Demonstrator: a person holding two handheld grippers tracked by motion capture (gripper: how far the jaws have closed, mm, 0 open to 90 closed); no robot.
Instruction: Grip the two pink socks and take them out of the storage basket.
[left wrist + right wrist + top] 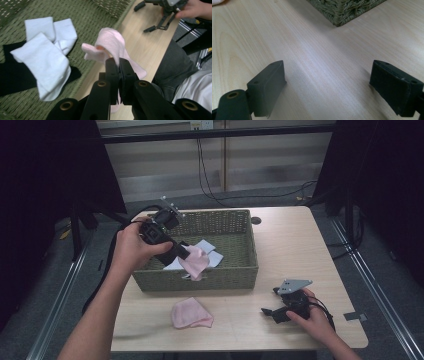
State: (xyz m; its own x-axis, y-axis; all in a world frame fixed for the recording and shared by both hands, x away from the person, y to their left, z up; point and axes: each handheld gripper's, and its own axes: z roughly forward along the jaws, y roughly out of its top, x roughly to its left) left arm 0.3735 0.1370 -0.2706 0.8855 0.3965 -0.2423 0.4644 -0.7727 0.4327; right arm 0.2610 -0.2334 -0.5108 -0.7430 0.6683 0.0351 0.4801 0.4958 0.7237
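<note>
The pink sock (196, 262) hangs from the left gripper (183, 252), whose jaws are clamped on its fabric above the near wall of the woven basket (240, 222). Beyond the jaws, white socks (47, 50) lie in the basket. A second pink sock (191, 314) lies on the table (295, 245) between the grippers. The right gripper (274, 306) rests near the table's front edge, jaws spread wide, nothing between them.
</note>
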